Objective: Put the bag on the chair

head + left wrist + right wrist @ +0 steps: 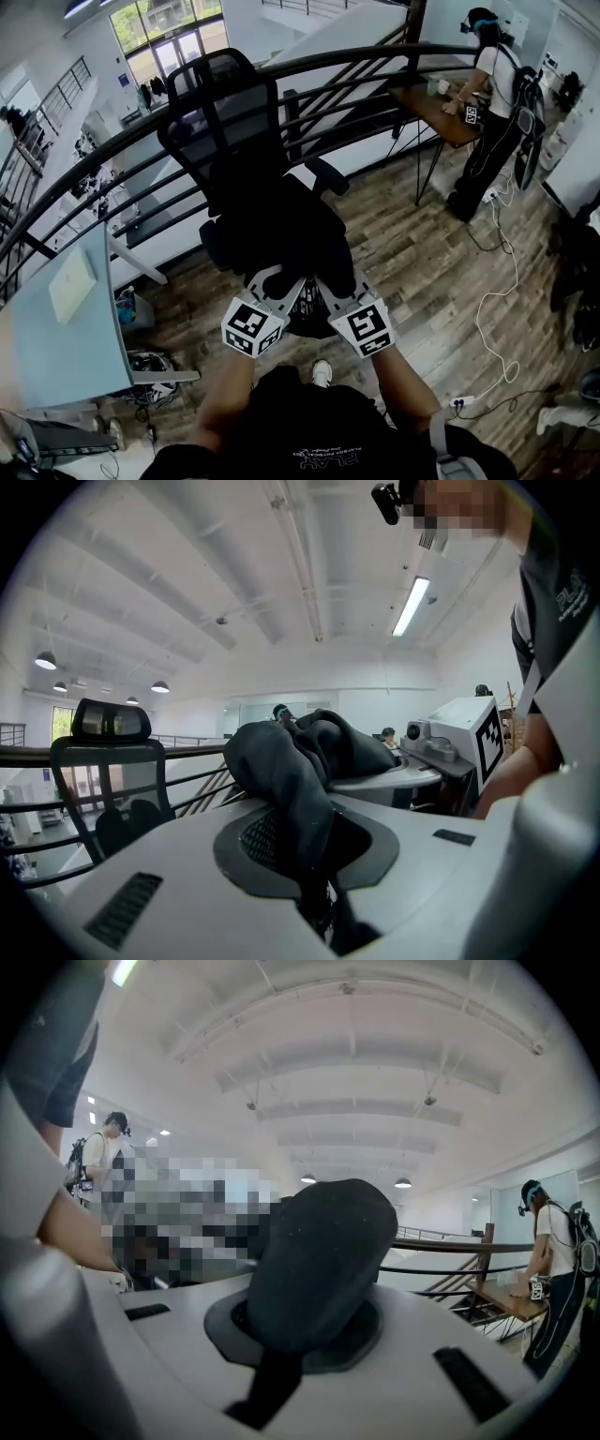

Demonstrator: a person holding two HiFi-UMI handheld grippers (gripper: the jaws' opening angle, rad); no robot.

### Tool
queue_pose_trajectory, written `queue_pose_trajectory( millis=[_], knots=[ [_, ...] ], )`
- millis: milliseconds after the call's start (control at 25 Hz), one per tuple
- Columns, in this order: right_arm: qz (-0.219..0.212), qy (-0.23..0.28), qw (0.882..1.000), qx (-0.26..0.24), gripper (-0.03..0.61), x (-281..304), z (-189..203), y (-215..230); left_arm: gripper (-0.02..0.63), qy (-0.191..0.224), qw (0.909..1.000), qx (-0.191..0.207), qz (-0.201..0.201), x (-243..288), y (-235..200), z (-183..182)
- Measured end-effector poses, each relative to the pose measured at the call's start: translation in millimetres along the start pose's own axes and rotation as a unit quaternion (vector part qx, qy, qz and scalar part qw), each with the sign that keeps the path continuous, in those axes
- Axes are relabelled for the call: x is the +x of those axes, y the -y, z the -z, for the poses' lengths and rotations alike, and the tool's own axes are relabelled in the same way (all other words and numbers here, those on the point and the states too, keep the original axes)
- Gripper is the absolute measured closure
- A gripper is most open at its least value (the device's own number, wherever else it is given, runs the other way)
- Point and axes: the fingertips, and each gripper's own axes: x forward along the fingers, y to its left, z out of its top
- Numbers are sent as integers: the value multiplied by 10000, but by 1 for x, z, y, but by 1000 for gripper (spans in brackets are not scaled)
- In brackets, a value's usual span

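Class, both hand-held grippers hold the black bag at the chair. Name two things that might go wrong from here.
1. The left hand-held gripper and right hand-held gripper each pinch only a fold of the bag, so it may slip.
2. The bag might snag on the armrest of the chair.

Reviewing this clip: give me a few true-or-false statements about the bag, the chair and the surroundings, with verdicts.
1. The left gripper and the right gripper are both shut on the black bag. True.
2. The chair is white. False: it is black, with a mesh back.
3. Another person stands at a wooden desk. True.
4. The floor is carpeted. False: it is wood planks.
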Motion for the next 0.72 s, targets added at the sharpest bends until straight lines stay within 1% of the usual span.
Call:
queue_pose_trajectory(
  millis=[160,400,720],
  knots=[
    [-91,-83,9999,-41,541,13,4,15,555,-5,10000,-40,42,15,-13,2],
    [-132,-166,9997,-92,541,47,6,31,555,-32,9999,-50,110,30,-46,2],
    [-71,-82,9999,-104,541,108,-2,53,555,-44,9998,69,175,47,-109,-5]
  ],
)
